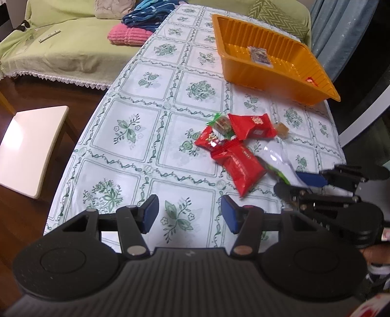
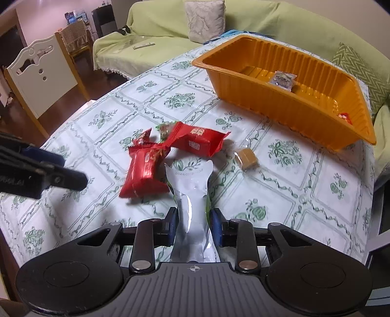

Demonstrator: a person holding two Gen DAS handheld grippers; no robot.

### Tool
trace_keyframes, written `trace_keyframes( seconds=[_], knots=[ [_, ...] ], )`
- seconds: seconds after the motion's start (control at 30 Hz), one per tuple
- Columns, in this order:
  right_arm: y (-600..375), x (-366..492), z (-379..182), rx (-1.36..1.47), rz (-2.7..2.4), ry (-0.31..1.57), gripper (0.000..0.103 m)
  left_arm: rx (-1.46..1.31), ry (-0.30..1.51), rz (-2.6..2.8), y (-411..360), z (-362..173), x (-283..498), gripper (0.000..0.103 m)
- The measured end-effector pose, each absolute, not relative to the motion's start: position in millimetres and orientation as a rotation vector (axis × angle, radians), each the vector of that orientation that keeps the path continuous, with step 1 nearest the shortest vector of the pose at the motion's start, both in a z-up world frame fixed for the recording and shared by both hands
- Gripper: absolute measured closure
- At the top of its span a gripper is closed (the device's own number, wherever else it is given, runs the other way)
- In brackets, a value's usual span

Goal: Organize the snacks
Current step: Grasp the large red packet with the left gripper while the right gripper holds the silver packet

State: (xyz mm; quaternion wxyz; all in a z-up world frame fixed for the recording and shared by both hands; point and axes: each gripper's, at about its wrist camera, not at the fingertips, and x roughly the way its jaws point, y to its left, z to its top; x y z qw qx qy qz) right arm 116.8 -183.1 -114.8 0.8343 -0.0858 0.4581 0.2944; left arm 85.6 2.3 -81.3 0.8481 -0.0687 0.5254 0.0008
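Table under a white cloth (image 2: pixel 280 190) with green floral squares; green-covered sofa (image 2: pixel 170 22) beyond; dark wood floor. Right gripper (image 2: pixel 192 225) clamped on a silver packet (image 2: pixel 192 195), pinched between both pads. Left gripper (image 1: pixel 190 213) half open, empty, above cloth. Red packets (image 2: pixel 146 168) just ahead of the fingers; orange tray (image 2: pixel 316 114) farther ahead.
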Motion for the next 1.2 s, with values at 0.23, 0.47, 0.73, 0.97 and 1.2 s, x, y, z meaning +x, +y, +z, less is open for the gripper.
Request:
trace_keyframes(
  seconds=[0.23,0.47,0.73,0.97,1.2],
  knots=[
    [-201,104,-103,-0.096,0.590,0.974,0.073,-0.177,1.076,-0.024,-2,-79,89,0.049],
    [-224,103,-90,-0.015,0.532,0.957,0.073,-0.187,1.046,-0.058,-14,-79,96,0.049],
    [-247,102,-84,0.034,0.466,0.949,0.072,-0.216,1.016,-0.068,-31,-83,117,0.044],
    [-262,99,-84,0.065,0.422,0.955,0.072,-0.186,1.033,-0.057,-42,-93,135,0.043],
    [-269,97,-85,0.079,0.406,0.961,0.072,-0.160,1.045,-0.048,-44,-102,141,0.043]
  ],
)
